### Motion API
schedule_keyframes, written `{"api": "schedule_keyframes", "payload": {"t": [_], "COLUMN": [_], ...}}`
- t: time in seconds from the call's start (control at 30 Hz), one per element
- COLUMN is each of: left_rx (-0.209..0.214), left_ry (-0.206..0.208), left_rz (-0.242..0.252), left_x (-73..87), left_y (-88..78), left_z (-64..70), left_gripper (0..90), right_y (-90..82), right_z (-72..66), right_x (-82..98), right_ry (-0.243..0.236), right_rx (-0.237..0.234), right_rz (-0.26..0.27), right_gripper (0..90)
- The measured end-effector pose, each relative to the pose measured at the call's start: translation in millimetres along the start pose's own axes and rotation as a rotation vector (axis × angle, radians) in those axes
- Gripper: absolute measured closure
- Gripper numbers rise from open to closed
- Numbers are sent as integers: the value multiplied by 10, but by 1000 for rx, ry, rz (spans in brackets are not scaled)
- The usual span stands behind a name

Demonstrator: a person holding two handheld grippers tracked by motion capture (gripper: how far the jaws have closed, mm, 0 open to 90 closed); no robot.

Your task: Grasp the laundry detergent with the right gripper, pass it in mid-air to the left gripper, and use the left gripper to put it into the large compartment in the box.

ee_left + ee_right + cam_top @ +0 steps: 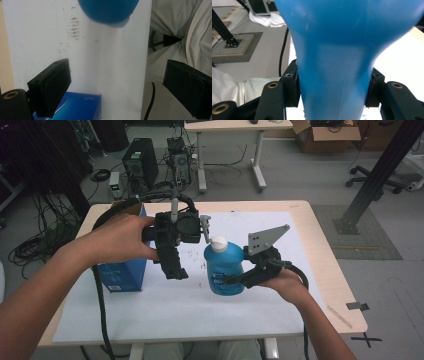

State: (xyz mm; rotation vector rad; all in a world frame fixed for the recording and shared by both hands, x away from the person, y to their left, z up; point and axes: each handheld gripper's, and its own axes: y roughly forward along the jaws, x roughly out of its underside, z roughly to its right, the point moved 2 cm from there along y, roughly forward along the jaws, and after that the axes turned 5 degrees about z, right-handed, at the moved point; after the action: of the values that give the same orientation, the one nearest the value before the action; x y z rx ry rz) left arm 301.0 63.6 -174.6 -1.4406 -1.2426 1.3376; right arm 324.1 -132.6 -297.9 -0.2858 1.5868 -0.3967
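The right tongs (235,281) pinch a blue bottle (224,269) with a white cap (218,243) at its waist, holding it upright above the white mat (165,315) on the bench (327,265). The left tongs (172,265), jaws spread and empty, hang at the bottle's nine o'clock, beside a blue box (122,272).

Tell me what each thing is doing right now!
Blue bottle: upright, white cap on, clamped at its side.
Right gripper: jaws shut on the blue bottle.
Left gripper: jaws wide open, nothing between them, above the table.
Blue box: standing on the white sheet, not held.
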Motion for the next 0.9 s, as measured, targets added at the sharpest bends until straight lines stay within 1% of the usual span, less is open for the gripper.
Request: {"api": "schedule_keyframes", "payload": {"t": [0.1,0.13,0.3,0.63,0.8,0.9], "left_rx": [5,5,3,17,30,35], "left_ry": [3,5,4,7,6,7], "left_rz": [1,-1,-4,-17,-25,-24], "left_x": [-16,-24,-51,-92,-98,-101], "left_y": [-12,-19,-48,15,75,106], "left_z": [5,5,-8,-23,-46,-48], "left_gripper": [81,81,81,81,81,81], "right_y": [50,109,254,543,614,635], "right_z": [2,1,-12,-49,-47,-31], "right_x": [-21,-40,-81,-158,-175,-180], "right_ry": [-2,-4,-11,-31,-33,-32], "right_rx": [-13,-27,-57,-114,-124,-119], "right_rz": [1,-1,-9,-23,-26,-20], "right_gripper": [442,442,442,443,443,443]}}
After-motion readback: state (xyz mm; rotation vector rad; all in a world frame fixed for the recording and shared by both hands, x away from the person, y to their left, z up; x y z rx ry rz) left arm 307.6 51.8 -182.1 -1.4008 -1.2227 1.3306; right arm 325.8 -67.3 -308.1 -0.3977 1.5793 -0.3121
